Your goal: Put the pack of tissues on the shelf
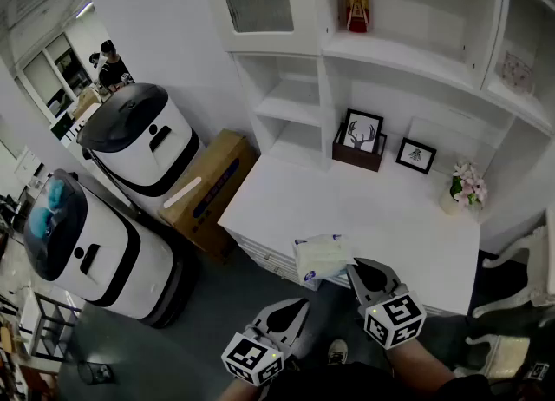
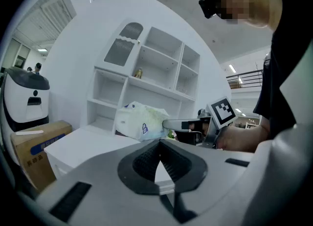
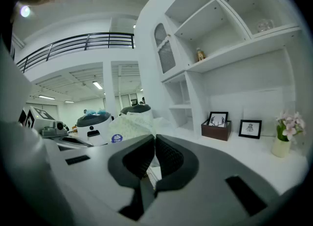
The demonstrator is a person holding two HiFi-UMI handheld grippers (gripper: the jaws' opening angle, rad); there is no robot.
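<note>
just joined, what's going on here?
A person works with two handheld grippers. The right gripper is clamped on one edge of the pack of tissues, holding it at the near edge of the white counter. In the left gripper view the pack looks clear of the surface. The left gripper hangs lower, jaws together with nothing between them. The pack is not yet on the shelf.

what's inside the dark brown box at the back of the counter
A black-framed deer picture stands upright in the brown box. The box's front wall covers the frame's bottom edge and anything else that may lie inside.
</note>
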